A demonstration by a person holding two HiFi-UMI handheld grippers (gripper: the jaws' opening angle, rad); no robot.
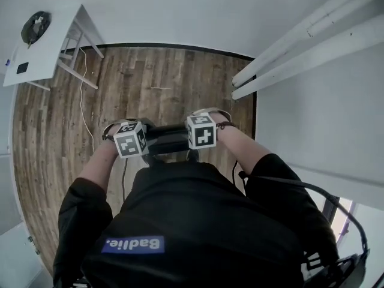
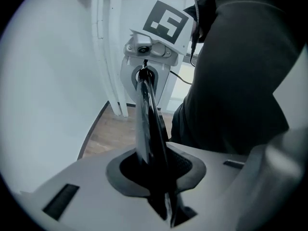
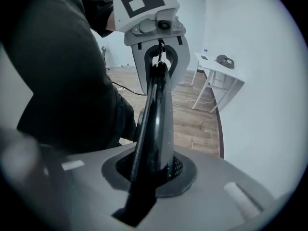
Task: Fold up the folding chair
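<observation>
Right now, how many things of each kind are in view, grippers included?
1 folding chair, only its black bar showing
2 grippers: left gripper, right gripper, both shut on that bar
1 white table
2 items on it: dark round object, small black item
1 cable on the floor
Total: 7

The wood floor [image 1: 162, 83] ahead is wide open. A white table [image 1: 45, 44] and a cable [image 1: 81, 101] sit far left. A wall [image 1: 318, 119] blocks the right. The person's body [image 1: 198, 221] crowds the chair [image 1: 168, 138] from behind.
</observation>
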